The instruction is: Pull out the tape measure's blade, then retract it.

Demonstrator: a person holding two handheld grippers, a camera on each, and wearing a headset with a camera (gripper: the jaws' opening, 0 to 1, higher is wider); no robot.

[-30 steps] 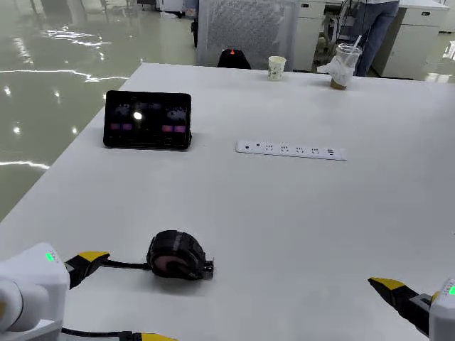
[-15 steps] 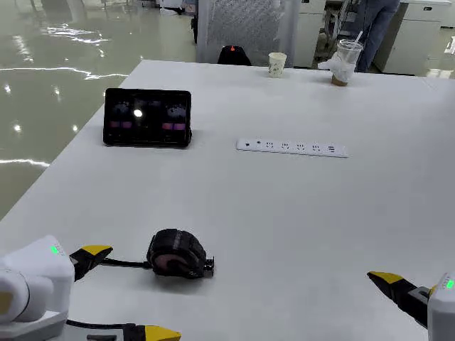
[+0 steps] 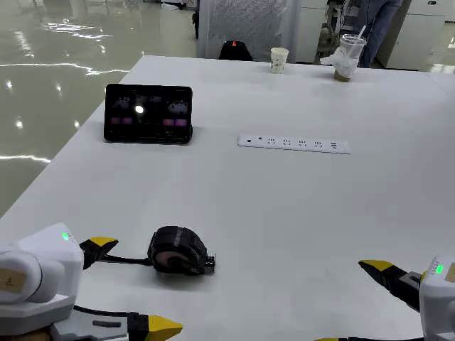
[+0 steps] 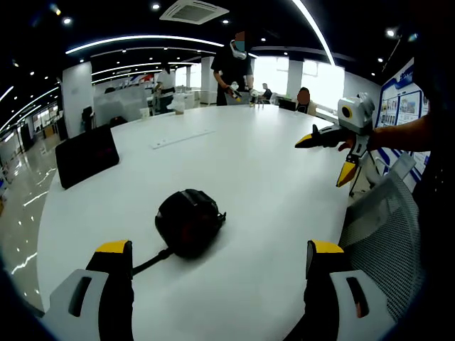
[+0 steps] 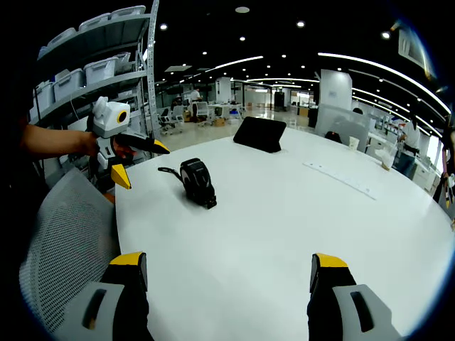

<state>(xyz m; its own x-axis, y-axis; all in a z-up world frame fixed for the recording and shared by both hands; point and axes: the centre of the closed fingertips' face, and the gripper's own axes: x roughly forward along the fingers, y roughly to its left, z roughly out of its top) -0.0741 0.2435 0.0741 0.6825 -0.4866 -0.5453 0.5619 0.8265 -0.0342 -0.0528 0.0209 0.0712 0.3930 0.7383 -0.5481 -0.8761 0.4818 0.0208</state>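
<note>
A black tape measure [image 3: 176,250] lies on its side on the white table [image 3: 284,206], near the front left, with its black strap [image 3: 128,261] trailing left. Its blade is in. My left gripper [image 3: 135,285] stands open just left of it, its upper yellow tip by the strap's end and nothing between the fingers. In the left gripper view the tape measure [image 4: 188,220] lies ahead, between the wide jaws of the left gripper [image 4: 219,249]. My right gripper [image 3: 352,304] is open at the front right, well away. From the right gripper [image 5: 227,261] the tape measure [image 5: 197,181] is far off.
A black tablet [image 3: 148,114] stands propped at the back left. A white power strip [image 3: 293,144] lies across the middle. A paper cup [image 3: 279,60] and a plastic cup with a straw [image 3: 347,58] stand at the far edge. A grey mesh chair [image 5: 67,234] is near the front edge.
The head camera has tilted a little. My left gripper has edged slightly towards the tape measure, and its lower finger shows more. The tape measure has not moved.
</note>
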